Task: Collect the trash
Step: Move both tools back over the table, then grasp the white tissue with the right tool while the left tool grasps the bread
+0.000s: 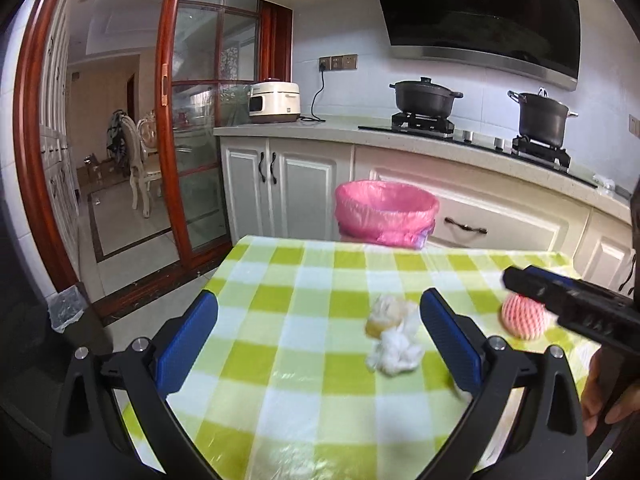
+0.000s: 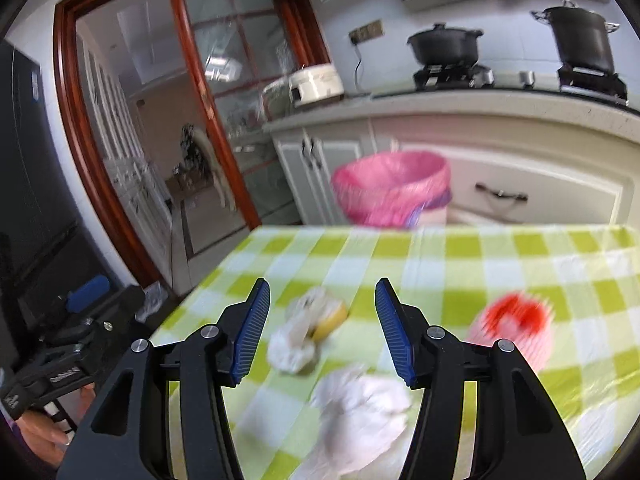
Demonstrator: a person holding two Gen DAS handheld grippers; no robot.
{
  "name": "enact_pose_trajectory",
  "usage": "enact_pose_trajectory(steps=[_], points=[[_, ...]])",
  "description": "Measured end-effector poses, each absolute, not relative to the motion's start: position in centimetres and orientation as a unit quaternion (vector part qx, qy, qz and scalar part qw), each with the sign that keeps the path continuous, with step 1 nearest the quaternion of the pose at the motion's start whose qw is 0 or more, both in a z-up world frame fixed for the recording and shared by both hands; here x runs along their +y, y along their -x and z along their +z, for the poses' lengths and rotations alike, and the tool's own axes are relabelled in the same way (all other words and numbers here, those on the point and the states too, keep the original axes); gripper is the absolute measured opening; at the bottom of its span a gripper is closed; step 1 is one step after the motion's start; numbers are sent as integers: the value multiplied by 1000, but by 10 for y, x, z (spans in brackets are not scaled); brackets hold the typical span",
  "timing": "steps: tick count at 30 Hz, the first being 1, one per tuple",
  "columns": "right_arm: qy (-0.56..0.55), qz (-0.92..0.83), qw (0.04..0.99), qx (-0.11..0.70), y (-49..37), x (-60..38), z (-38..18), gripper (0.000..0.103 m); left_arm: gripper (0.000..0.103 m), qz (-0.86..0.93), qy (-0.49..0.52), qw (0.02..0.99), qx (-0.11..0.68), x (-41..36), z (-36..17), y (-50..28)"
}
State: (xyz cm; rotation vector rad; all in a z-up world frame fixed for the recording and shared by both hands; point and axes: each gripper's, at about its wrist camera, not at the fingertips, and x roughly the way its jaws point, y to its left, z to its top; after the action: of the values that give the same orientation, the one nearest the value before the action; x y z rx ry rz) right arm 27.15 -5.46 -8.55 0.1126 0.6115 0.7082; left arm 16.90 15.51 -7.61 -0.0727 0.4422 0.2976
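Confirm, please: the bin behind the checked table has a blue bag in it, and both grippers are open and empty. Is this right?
Not quite: the bag in the bin is pink, not blue, as the left wrist view shows. The rest stands: the bin is behind the checked table, and the left gripper and right gripper are open and empty.

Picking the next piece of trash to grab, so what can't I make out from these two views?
- Pink-bagged trash bin: its base is hidden behind the green-checked table's far edge; its inside is unseen in either view.
- Pink foam fruit net: motion-blurred in the right wrist view, part-covered by the right hand-held gripper in the left wrist view.
- Large crumpled white tissue: blurred, cut off at the bottom edge.
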Motion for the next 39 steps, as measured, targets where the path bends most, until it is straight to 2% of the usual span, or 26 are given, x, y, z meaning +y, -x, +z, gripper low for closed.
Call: enact_pose_trajectory(steps=[15, 26, 28, 34, 39], points=[[5, 342, 863, 373, -266, 28, -148, 53, 98, 164, 74, 954, 240, 200, -102, -149], [48, 315, 864, 389, -290, 55, -162, 53, 98, 164, 77, 950, 254, 206, -112, -157], [74, 306, 864, 393, -294, 63, -166, 51, 98, 164, 79, 950, 254, 207, -112, -157], [78, 298, 865, 397, -298, 60, -168, 26, 98, 168, 71, 949, 258, 204, -109, -160], [11, 324, 872, 368, -293, 19, -146, 23, 98, 171, 81, 945, 267, 201, -111, -172]])
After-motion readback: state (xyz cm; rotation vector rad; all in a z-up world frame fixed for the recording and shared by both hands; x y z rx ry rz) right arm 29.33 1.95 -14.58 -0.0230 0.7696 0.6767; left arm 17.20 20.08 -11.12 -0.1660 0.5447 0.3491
